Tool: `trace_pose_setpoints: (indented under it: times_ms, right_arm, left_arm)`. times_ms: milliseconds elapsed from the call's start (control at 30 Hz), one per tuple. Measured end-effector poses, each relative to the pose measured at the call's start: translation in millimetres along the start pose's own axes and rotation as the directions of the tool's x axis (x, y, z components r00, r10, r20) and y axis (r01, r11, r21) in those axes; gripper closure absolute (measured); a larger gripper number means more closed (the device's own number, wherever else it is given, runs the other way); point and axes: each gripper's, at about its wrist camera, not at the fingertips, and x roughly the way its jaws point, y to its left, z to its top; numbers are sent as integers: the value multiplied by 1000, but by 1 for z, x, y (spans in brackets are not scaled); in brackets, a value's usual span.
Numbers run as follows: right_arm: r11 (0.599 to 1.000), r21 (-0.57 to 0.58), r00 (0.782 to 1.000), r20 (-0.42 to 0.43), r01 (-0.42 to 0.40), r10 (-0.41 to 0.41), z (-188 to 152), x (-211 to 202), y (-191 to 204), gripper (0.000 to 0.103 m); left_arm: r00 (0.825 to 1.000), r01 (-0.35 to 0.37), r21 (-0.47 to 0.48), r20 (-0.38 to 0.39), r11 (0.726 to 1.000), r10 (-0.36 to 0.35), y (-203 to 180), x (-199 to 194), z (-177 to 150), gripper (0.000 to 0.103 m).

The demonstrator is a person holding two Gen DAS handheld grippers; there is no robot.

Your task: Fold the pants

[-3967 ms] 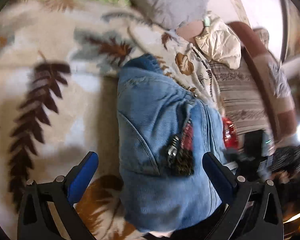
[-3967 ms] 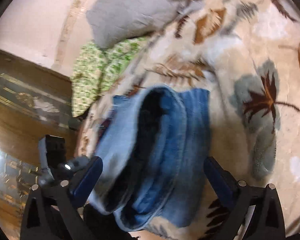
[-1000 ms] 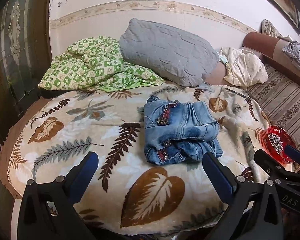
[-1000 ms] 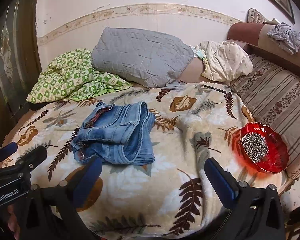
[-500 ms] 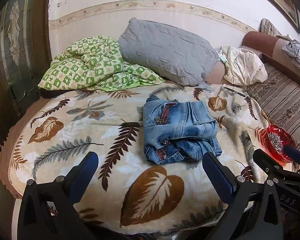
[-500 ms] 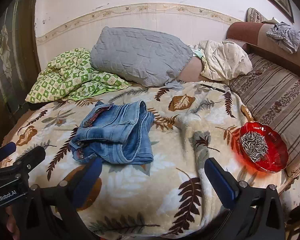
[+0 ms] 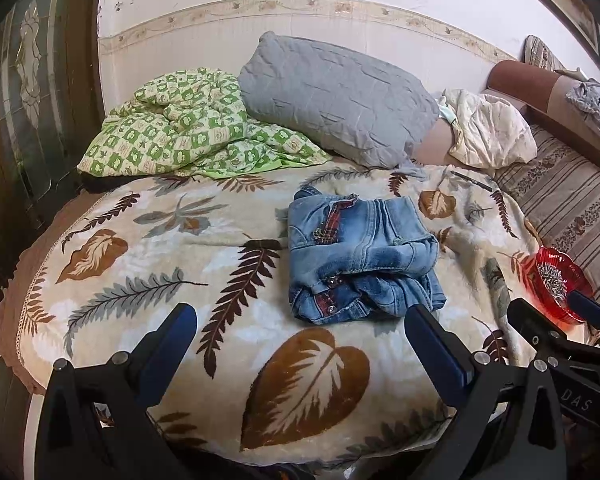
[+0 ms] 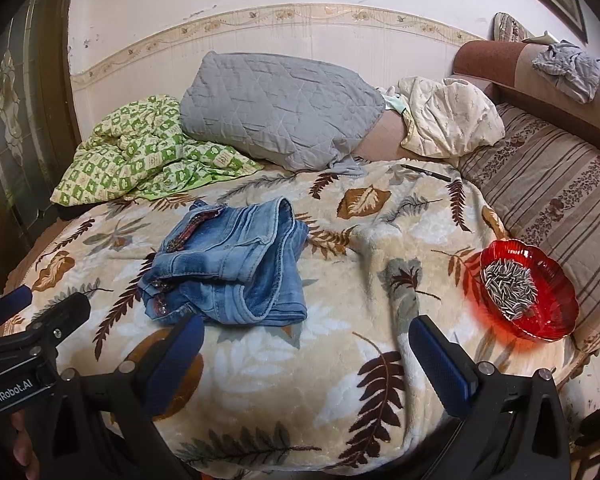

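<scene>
The blue denim pants point(image 7: 360, 254) lie folded into a compact bundle in the middle of the bed's leaf-print blanket point(image 7: 172, 280); they also show in the right wrist view point(image 8: 232, 268). My left gripper point(image 7: 300, 344) is open and empty, held back near the bed's front edge, well short of the pants. My right gripper point(image 8: 308, 352) is open and empty, also pulled back at the front edge, with the pants ahead to its left. The right gripper shows at the right edge of the left wrist view point(image 7: 560, 328).
A red glass bowl of seeds point(image 8: 528, 288) sits at the bed's right edge. A grey pillow point(image 8: 276, 108), a green checked quilt point(image 8: 140, 152) and a cream cloth point(image 8: 448, 120) lie at the back. A striped cushion point(image 8: 552, 192) lines the right side.
Four seconds ago both grippers were close over the pants; now both are pulled far back and the folded pants lie alone. Over the last second almost nothing moved.
</scene>
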Motion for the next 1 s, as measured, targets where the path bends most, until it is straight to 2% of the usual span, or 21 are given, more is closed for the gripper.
trace_pose_setpoints:
  times_ms: [867,933,1000]
  right_arm:
    - [1000,2,1000,-3,1,-1,-2,1,0,0]
    - [1000,2,1000,-2,1,-1,-3,1,0,0]
    - [1000,3,1000,-2,3,-3,-2,1,0,0]
  left_arm:
    - [1000,-24,-8,-7,1000,24,3,1,-3,0]
    - [998,-59,-22,22,998,59,6,-4,-5,0]
    - [999,-39,-13,22,999,39,6,-5,-3,0]
